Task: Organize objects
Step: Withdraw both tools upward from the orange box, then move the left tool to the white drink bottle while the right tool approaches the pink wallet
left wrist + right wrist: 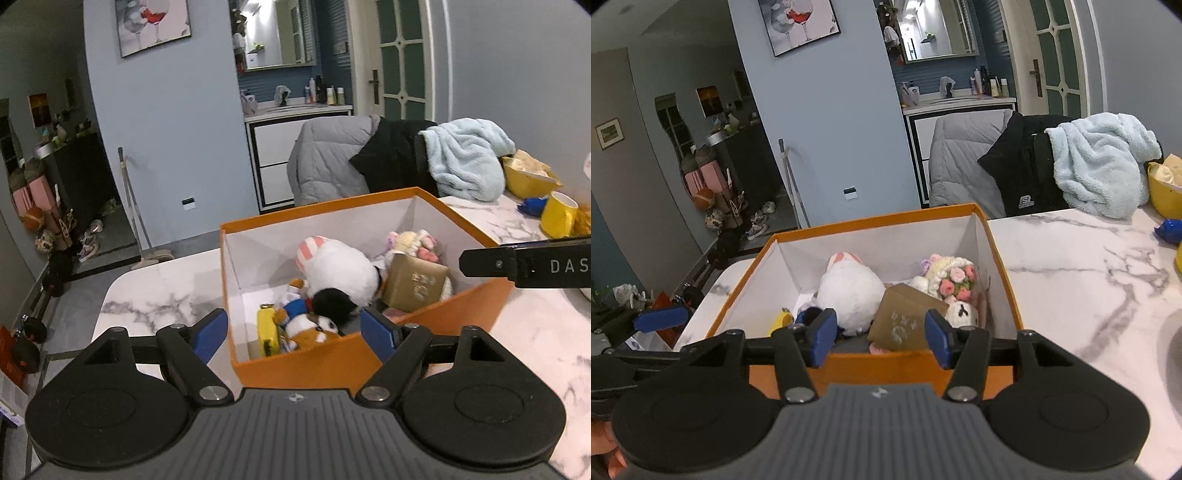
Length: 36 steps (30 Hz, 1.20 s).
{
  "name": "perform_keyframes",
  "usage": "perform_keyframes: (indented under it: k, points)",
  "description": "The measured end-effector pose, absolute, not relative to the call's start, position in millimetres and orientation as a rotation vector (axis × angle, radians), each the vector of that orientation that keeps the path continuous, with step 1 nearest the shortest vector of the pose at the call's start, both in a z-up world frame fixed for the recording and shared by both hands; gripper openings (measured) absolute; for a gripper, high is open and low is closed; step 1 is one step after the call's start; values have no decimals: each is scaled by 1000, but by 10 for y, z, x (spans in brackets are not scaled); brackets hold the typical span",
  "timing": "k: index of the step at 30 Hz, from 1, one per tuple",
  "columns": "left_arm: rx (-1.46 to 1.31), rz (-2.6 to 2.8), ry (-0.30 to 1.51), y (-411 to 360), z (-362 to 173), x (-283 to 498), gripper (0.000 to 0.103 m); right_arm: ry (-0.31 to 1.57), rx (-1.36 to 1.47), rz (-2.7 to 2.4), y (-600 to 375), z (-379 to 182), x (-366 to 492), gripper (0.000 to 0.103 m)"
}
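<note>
Both grippers, left (293, 334) and right (881, 341), hang over the near wall of the box (317, 360), jaws apart and empty, since toys (338, 273) already sit packed inside it on the table (159, 291).

From my left wrist view, the white plush (341, 267) hides much of the black plush (332, 304) beneath it, and the box (325, 363) wall cuts off the yellow item (266, 326) at its base. The right hand-held gripper (524, 264) runs off the right edge. From my right wrist view, the brown carton (905, 323) covers part of the sheep toy (962, 313); its printed marks are too small to read. The yellow bowl (1165, 194) is cropped at the edge.
</note>
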<state>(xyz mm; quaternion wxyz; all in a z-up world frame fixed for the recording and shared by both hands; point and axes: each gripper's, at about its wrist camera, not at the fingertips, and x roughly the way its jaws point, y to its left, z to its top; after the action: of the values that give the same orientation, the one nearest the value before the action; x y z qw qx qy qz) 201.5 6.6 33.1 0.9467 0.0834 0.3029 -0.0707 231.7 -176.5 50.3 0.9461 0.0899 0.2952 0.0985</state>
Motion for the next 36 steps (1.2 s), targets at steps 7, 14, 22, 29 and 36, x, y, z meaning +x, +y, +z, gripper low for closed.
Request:
perform_keyframes:
  k: [7,14,22,29,36]
  points:
    - [225,-197,601,-145,308,1804,93,626,173,204,-1848,507,2045,60]
    - [290,-237,608,-312,146,1719,94,652,161,173,-2033,407,1907,75]
    - [337,-305,654,-447,-171,1735,94,733,244,98,-2213,176,1956,81]
    - [405,-392,670,-587,-328,1713,94,865,298,42,-2203,-94,2051,87]
    - [472,-431,697,-691,-545,1739,94,966,298,2,-2170,-301,2080,87]
